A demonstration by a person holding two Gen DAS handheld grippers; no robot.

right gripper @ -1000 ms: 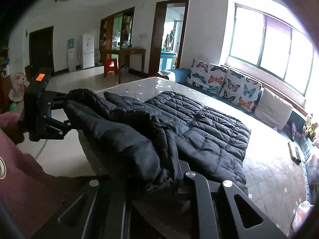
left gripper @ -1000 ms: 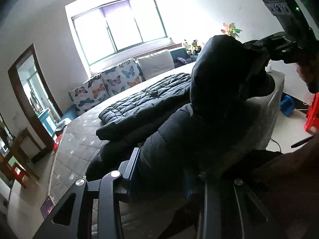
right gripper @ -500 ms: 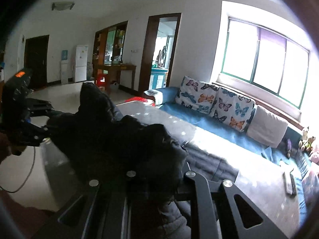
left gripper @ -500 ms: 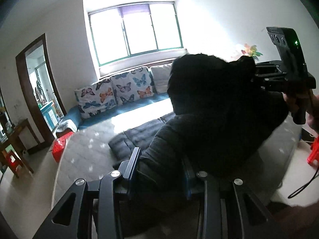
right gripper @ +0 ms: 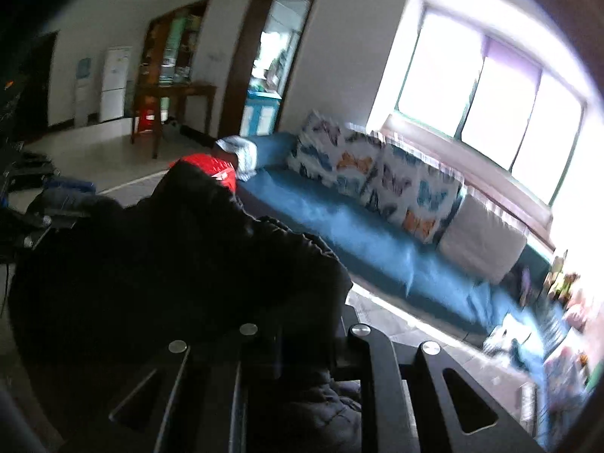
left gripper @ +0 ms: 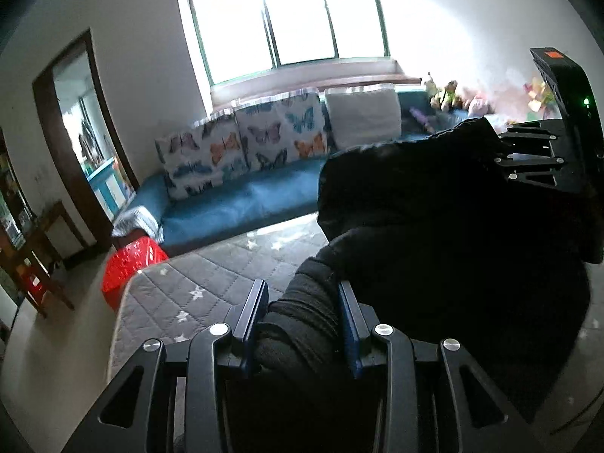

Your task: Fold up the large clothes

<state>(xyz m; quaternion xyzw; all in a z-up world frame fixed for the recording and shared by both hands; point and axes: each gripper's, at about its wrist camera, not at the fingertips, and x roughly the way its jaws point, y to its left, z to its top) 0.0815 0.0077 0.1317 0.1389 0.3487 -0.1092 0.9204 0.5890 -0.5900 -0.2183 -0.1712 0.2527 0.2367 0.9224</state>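
A black puffer jacket hangs bunched between my two grippers above the grey quilted mattress. In the left wrist view my left gripper is shut on a thick fold of the jacket, which is squeezed between its blue pads. My right gripper shows at the upper right, clamped on another part of the same jacket. In the right wrist view, which is blurred, the jacket covers the right gripper's fingertips. The left gripper sits at the far left edge.
A blue sofa with butterfly cushions runs under the window beyond the mattress. A red basket stands at the mattress corner. Soft toys sit at the sofa's far end. A doorway and a wooden table lie further off.
Both grippers have swept the lifted jacket across the mattress toward the sofa side. The part of the jacket spread flat on the mattress has gone out of sight; both grips are unchanged.
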